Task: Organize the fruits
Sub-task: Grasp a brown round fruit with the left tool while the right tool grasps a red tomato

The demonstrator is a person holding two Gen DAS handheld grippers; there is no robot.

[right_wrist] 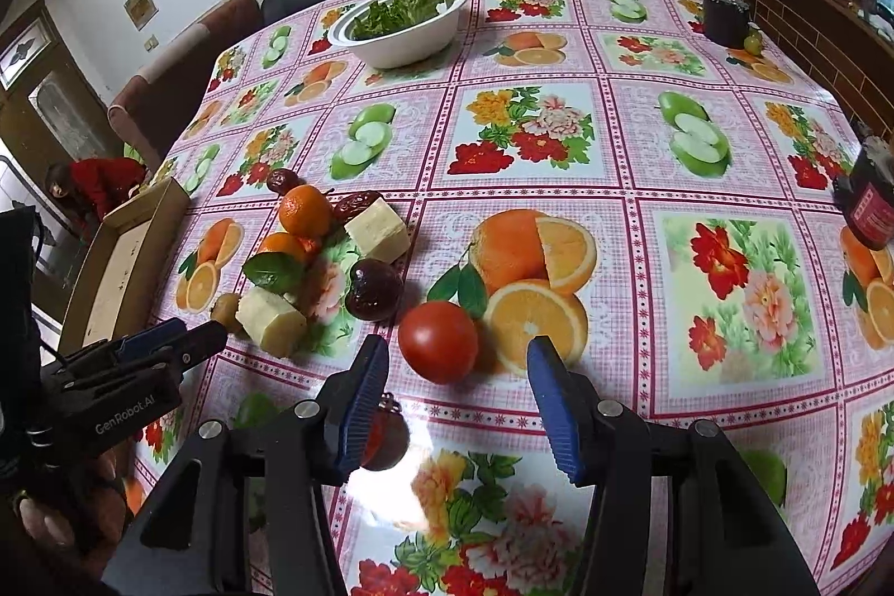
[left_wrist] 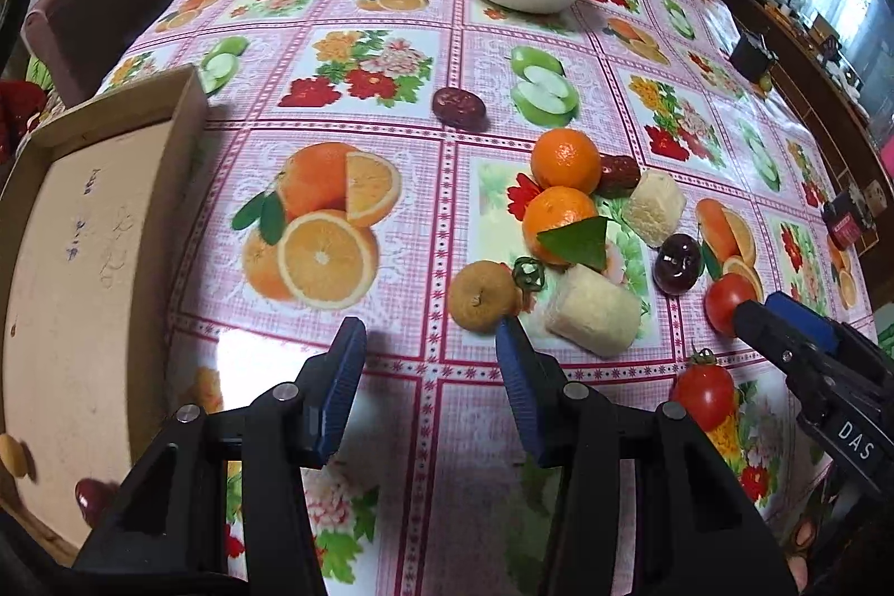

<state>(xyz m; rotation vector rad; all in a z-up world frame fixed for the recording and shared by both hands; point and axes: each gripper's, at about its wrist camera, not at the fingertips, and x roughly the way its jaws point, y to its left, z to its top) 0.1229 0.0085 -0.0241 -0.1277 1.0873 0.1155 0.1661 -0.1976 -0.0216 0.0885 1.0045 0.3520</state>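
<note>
Left gripper (left_wrist: 430, 344) — jaws stand well apart over bare tablecloth (left_wrist: 391, 104), holding nothing. Just beyond its right fingertip lies a small brown pear-like fruit (left_wrist: 483, 295); past that, two pale peeled chunks (left_wrist: 593, 311), two oranges (left_wrist: 565, 160), one bearing a green leaf (left_wrist: 578, 241), dark red dates (left_wrist: 458, 107) and a dark plum-like fruit (left_wrist: 677, 263). A cardboard box (left_wrist: 84, 261) sits to the left of the jaws.

Right gripper (right_wrist: 458, 361) — jaws open, empty. A red tomato (right_wrist: 438, 342) lies on the cloth just ahead of the fingertips, between their lines, untouched; a smaller tomato (right_wrist: 385, 439) lies beside the left finger. Far ahead stands a white bowl (right_wrist: 402, 37) of greens.
</note>
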